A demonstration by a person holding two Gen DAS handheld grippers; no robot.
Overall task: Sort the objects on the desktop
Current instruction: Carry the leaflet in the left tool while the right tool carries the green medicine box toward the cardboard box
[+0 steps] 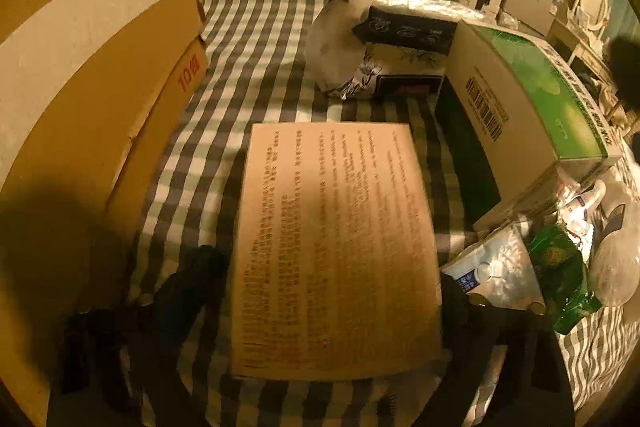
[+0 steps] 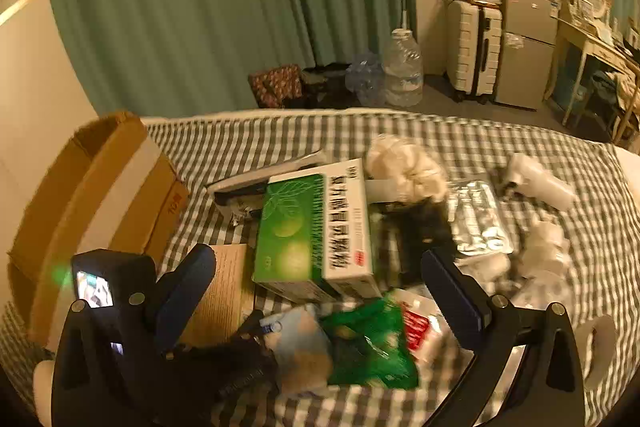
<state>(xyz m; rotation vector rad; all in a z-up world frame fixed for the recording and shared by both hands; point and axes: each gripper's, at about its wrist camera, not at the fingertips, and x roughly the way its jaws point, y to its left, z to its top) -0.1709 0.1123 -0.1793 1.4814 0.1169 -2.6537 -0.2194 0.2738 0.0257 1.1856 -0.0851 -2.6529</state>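
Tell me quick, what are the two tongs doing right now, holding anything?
Left tongs: open, straddling the printed tan card, not pressing on it.
Right tongs: open wide above the clutter, holding nothing.

The print on the tan sheet (image 1: 336, 247) is too smeared to read. The cardboard box (image 1: 80, 75) runs off the left edge of the left wrist view. In the right wrist view the green packet (image 2: 370, 343) and the pale pouch (image 2: 298, 351) beside it are blurred by motion, their labels unreadable.
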